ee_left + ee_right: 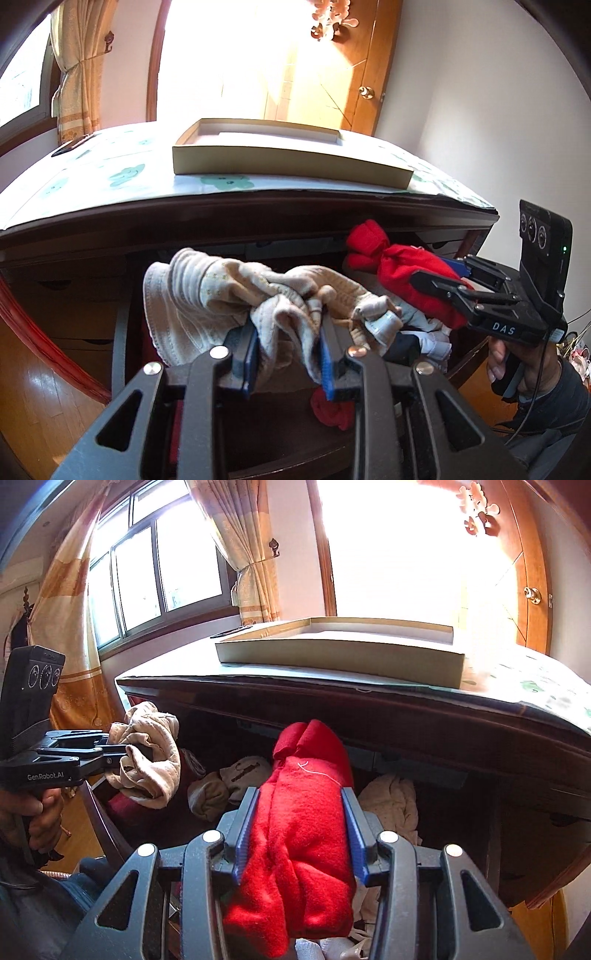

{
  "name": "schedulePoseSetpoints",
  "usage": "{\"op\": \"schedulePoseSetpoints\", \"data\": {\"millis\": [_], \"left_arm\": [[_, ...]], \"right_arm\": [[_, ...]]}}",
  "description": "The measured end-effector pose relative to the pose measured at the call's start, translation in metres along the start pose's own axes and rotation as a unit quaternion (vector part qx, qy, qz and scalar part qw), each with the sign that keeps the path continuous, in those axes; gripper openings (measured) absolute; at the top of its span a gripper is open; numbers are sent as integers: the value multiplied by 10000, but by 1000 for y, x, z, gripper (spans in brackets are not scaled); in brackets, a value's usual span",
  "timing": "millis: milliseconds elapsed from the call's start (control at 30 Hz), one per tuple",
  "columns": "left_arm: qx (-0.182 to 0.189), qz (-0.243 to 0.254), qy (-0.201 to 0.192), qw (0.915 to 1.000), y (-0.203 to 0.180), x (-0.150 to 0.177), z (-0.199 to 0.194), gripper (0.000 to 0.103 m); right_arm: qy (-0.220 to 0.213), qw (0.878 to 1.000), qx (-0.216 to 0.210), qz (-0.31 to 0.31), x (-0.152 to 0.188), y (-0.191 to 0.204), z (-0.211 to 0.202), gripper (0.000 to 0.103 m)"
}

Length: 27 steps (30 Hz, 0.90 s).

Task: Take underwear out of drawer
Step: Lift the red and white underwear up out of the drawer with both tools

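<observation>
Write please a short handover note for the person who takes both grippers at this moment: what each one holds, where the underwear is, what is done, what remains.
Left gripper: shut on the beige underwear, lifted above the open drawer.
Right gripper: shut on the red underwear, also raised over the drawer.
Done: both pieces are picked up and out of the pile.
Left: more garments lie in the drawer. Nothing is set down yet; the cardboard box lid on the table top looks like a possible place, but that is a guess.
</observation>
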<state>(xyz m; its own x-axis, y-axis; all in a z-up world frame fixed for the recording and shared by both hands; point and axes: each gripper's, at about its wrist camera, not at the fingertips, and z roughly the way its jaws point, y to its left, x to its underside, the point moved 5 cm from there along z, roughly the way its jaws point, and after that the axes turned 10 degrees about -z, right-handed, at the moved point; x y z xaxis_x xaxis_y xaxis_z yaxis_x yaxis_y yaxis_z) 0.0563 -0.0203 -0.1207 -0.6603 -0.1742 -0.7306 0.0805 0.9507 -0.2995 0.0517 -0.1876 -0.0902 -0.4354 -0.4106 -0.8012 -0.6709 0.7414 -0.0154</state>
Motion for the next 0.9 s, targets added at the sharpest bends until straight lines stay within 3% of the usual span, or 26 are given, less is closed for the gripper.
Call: {"op": "schedulePoseSetpoints", "data": {"millis": [900], "left_arm": [[-323, 286, -758, 9962, -10, -12, -18, 25]], "right_arm": [[-847, 9961, 114, -235, -1, 7, -29, 45]]}}
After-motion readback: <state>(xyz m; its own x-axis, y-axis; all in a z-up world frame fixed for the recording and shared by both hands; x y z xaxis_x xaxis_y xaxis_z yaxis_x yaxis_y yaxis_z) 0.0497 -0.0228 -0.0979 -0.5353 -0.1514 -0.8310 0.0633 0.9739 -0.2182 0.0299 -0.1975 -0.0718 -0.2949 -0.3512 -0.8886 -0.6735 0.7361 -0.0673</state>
